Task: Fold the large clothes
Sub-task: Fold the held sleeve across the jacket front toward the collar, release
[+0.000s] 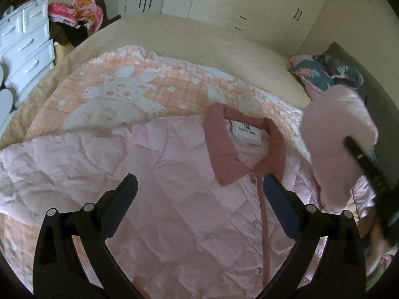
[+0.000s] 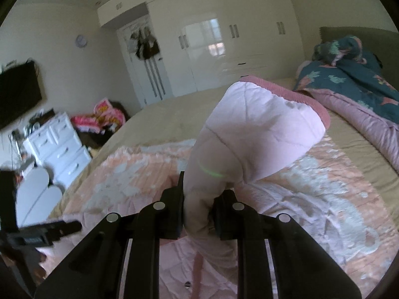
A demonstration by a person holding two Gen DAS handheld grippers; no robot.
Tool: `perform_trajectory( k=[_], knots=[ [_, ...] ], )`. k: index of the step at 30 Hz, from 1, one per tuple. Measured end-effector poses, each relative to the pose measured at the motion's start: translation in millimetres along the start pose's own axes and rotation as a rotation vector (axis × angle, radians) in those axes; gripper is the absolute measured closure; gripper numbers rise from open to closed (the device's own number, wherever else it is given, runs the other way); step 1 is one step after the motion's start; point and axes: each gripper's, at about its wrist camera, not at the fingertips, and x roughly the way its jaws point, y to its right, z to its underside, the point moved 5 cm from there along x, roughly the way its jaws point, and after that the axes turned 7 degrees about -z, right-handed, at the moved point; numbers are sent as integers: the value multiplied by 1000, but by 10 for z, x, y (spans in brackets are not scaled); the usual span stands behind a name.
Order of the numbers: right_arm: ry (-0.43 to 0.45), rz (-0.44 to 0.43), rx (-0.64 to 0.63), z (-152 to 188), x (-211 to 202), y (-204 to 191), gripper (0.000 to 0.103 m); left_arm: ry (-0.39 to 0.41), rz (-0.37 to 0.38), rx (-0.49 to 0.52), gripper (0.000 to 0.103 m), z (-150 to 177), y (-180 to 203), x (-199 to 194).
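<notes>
A pale pink quilted jacket [image 1: 174, 186] with a darker pink collar [image 1: 224, 154] and snap buttons lies front up on a peach and white blanket [image 1: 119, 94]. My left gripper [image 1: 199, 184] is open and empty, hovering over the jacket's chest just below the collar. My right gripper [image 2: 198, 199] is shut on the jacket's sleeve [image 2: 251, 129], which is lifted off the bed and stands up with its dark pink cuff at the top. The raised sleeve also shows in the left wrist view [image 1: 336, 139], with the right gripper's black body beside it.
The blanket lies on a beige bed [image 1: 199, 35]. A dark floral duvet [image 2: 354, 74] and pink quilt are bunched at the headboard on the right. A white dresser [image 1: 25, 42] and a pile of pink clothes [image 1: 77, 12] stand at the left. White wardrobes [image 2: 237, 44] line the far wall.
</notes>
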Motion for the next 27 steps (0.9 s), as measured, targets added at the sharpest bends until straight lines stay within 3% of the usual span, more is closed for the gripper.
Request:
perform_trajectory(
  k=[7, 13, 22, 27],
  knots=[
    [-104, -44, -31, 568, 481, -271, 85, -14, 31, -62, 9, -6, -199, 92],
    [-231, -103, -18, 1117, 856, -498, 78, -53, 59, -116, 9, 104, -310, 218],
    [-354, -168, -69, 1560, 1050, -835, 58, -84, 78, -171, 9, 205, -405, 332],
    [-384, -229, -77, 1607, 1008, -944, 37, -96, 74, -171, 9, 214, -359, 355]
  ],
)
